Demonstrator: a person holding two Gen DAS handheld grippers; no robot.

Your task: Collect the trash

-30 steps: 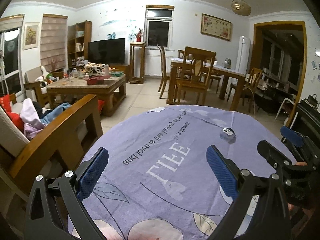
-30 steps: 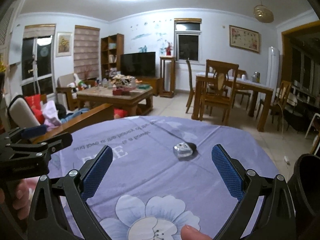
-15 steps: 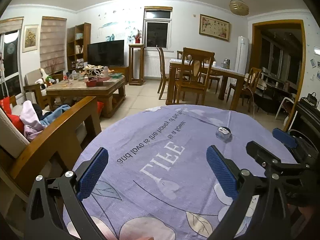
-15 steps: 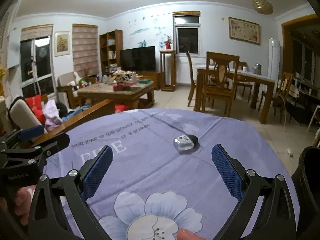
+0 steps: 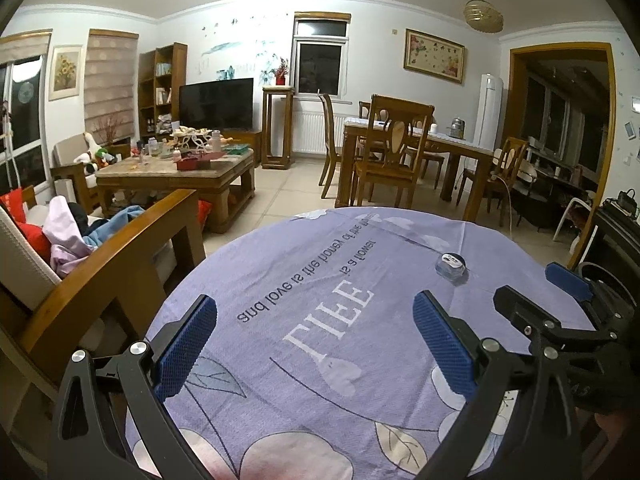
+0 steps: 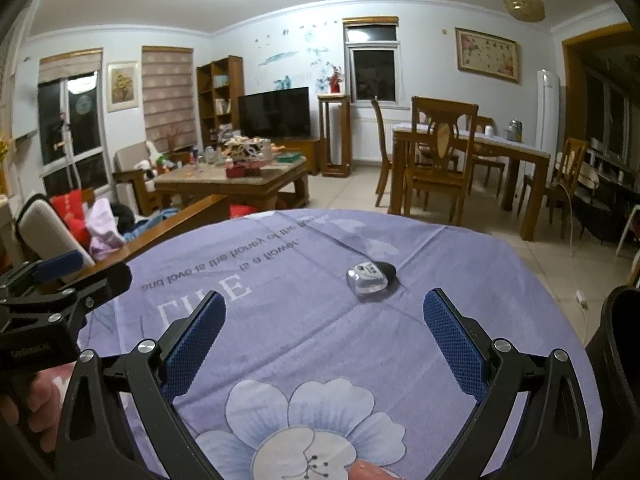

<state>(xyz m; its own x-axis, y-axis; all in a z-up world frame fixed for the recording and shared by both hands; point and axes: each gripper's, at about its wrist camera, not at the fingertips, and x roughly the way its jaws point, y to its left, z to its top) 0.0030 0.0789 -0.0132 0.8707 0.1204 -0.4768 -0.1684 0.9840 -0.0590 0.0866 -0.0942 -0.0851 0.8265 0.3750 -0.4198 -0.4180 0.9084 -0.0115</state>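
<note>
Both grippers, right gripper (image 6: 323,334) and left gripper (image 5: 314,342), hang spread and empty; that small clear plastic container (image 6: 367,277) looks light, slick, best pinched across its sides.

Purple flowered tablecloth (image 6: 320,340), wooden dining table (image 5: 420,144) beyond (chairs (image 5: 394,152) drawn up), dark television (image 5: 216,104).

Open tablecloth ahead, one small item in the way

The purple tablecloth (image 6: 320,340) lies bare between and ahead of both wide-spread grippers, left gripper (image 5: 316,344) and right gripper (image 6: 324,336); the only obstacle on it is the small clear plastic cup (image 6: 367,278) lying far right of centre. A dark bin (image 6: 616,360) crowds the near right edge, and a wooden armrest (image 5: 112,264) flanks the left. Each gripper stands at the other's side.
</note>
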